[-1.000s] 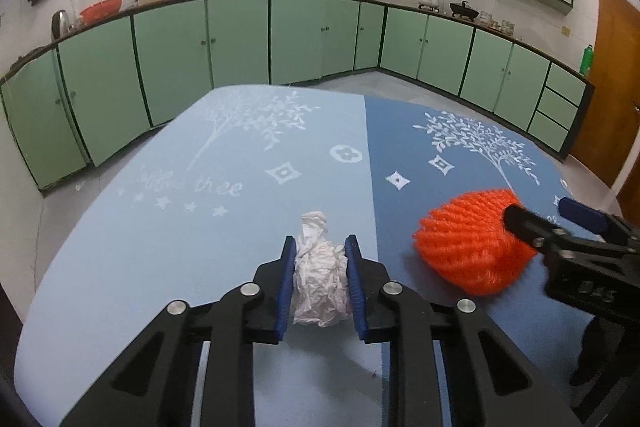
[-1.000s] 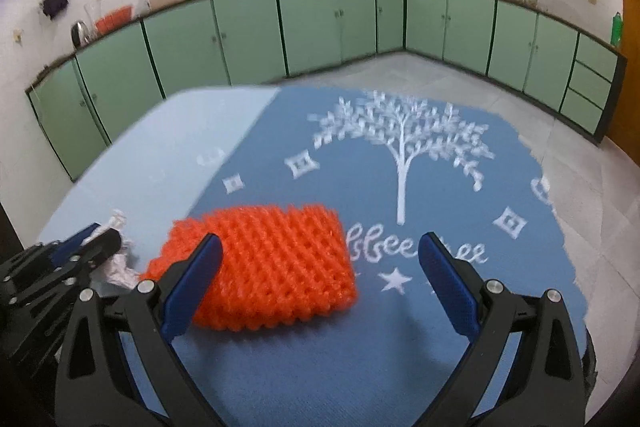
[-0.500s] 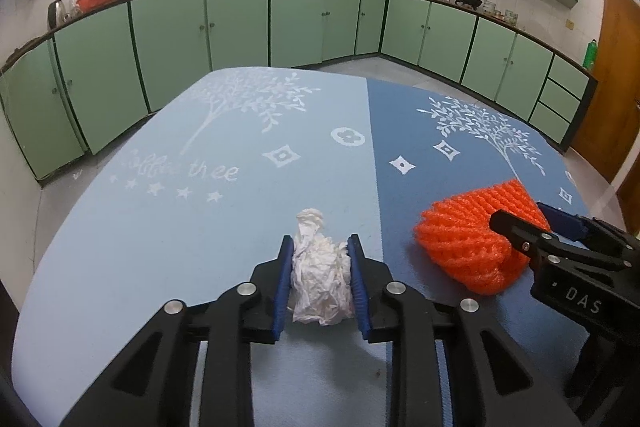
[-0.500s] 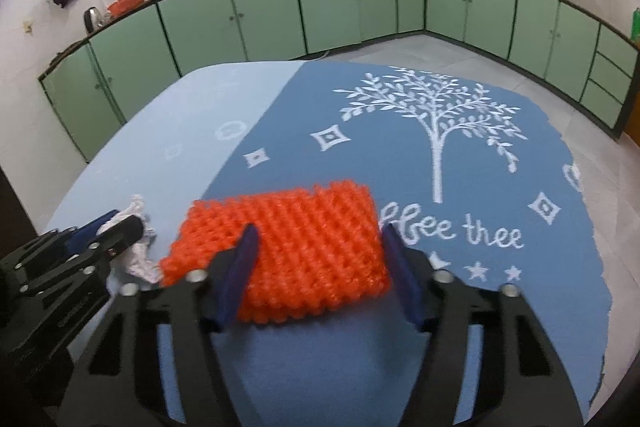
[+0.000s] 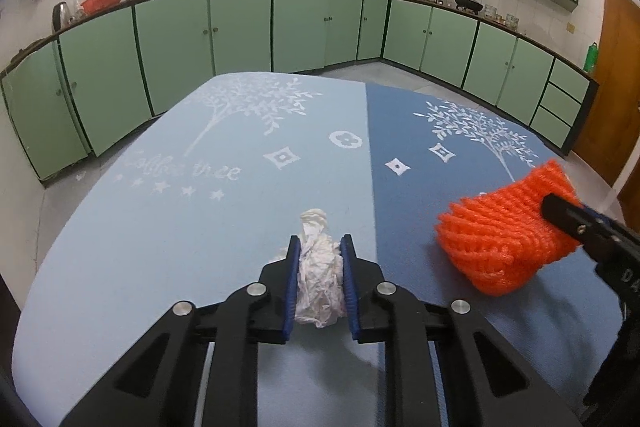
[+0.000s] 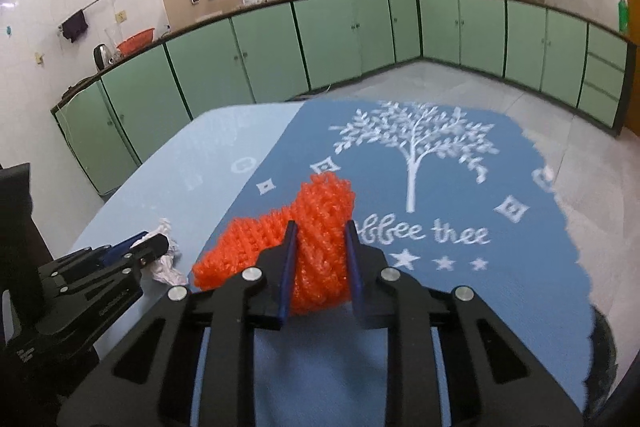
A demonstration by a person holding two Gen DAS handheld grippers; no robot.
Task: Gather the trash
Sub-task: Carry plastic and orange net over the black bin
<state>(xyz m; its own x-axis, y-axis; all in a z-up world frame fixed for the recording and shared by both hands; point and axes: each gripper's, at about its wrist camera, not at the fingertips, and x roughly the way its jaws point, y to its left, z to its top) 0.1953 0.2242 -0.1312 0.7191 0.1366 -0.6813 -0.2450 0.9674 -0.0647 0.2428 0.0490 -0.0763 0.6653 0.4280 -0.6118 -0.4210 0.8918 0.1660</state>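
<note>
My left gripper [image 5: 320, 247] is shut on a crumpled white tissue [image 5: 318, 275], held just above the light blue half of the tablecloth [image 5: 160, 227]. My right gripper [image 6: 320, 231] is shut on an orange foam net [image 6: 320, 227], squeezed and lifted off the dark blue half of the cloth [image 6: 460, 287]. The net [image 5: 500, 239] shows at the right of the left wrist view with the right gripper's finger on it. The left gripper [image 6: 148, 247] and the tissue [image 6: 166, 263] show at the lower left of the right wrist view.
The table stands in a kitchen with green cabinets [image 5: 240, 27] along the far walls. A brown door [image 5: 616, 87] is at the right. The table's right edge [image 6: 576, 247] drops to a tiled floor.
My right gripper closed from wide open onto the orange net and lifted it, crumpling it. My left gripper kept its hold on the tissue and rose a little.
</note>
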